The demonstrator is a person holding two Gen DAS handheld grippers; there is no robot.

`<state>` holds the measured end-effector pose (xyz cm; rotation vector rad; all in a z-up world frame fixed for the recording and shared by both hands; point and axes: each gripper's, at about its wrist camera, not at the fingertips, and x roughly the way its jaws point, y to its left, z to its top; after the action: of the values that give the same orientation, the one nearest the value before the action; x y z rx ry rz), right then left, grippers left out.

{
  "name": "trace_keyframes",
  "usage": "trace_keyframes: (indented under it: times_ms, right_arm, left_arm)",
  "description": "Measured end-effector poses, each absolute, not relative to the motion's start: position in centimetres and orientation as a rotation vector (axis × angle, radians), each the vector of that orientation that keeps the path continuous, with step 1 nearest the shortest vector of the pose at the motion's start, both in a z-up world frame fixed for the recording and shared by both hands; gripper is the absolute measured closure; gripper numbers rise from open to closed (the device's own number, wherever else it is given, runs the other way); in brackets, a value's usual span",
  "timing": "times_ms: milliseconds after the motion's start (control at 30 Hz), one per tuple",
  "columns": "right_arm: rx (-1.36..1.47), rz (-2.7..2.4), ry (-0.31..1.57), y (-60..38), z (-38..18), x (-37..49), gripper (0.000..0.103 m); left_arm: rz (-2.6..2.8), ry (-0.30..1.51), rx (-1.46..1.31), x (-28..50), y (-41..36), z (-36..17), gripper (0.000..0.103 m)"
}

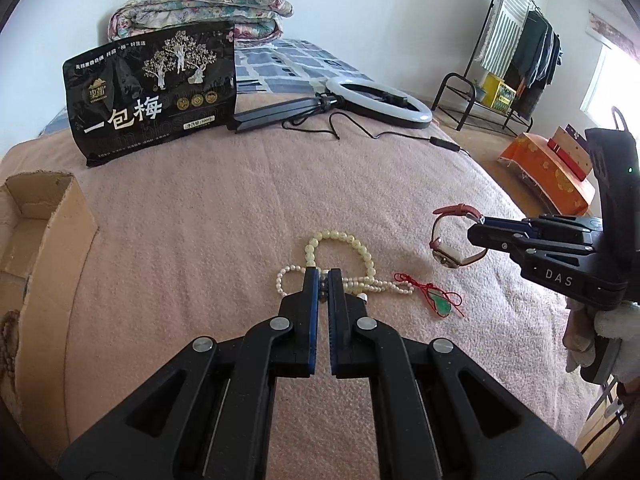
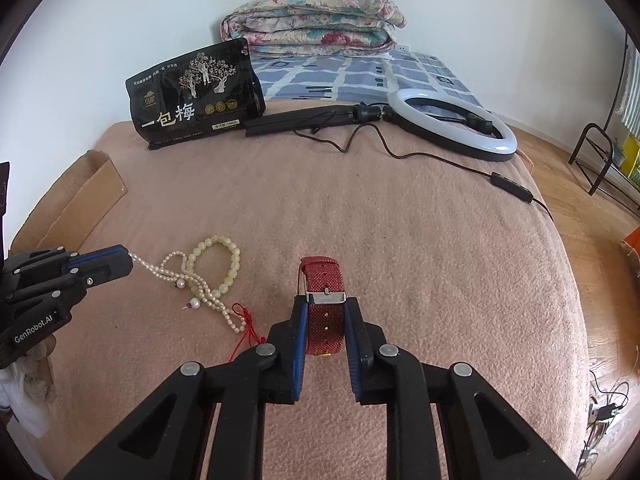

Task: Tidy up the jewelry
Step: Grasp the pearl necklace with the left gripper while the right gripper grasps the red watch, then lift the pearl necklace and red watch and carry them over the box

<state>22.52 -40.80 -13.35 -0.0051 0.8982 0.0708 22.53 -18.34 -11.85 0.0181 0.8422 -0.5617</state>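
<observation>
My left gripper [image 1: 323, 274] is shut on a thin pearl strand [image 2: 200, 294], which trails from its tip [image 2: 128, 259] across the pink blanket. A pale jade bead bracelet [image 1: 348, 242] lies tangled with the pearls. A green pendant on a red cord [image 1: 438, 304] rests just right of them. My right gripper [image 2: 326, 308] is shut on the red strap of a wristwatch [image 2: 324, 312], the buckle between its pads. In the left wrist view the watch [image 1: 452, 240] stands on edge at that gripper's tip [image 1: 478, 228].
A torn cardboard box [image 1: 44, 224] sits at the left edge with brown beads [image 1: 8, 340] near it. At the back lie a black snack bag [image 1: 152, 88], a ring light [image 2: 452, 124] with its cable [image 2: 400, 156], and a folded quilt [image 2: 312, 20]. A clothes rack [image 1: 516, 52] stands on the right.
</observation>
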Motion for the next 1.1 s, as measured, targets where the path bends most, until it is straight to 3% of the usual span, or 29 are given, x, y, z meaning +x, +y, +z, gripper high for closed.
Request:
trace_keyframes:
  times_ms: [1100]
  right_arm:
    - [-0.014, 0.138, 0.736, -36.0, -3.1, 18.5, 0.087]
  left_arm:
    - [-0.491, 0.625, -0.081, 18.4, -9.7, 1.4, 0.101]
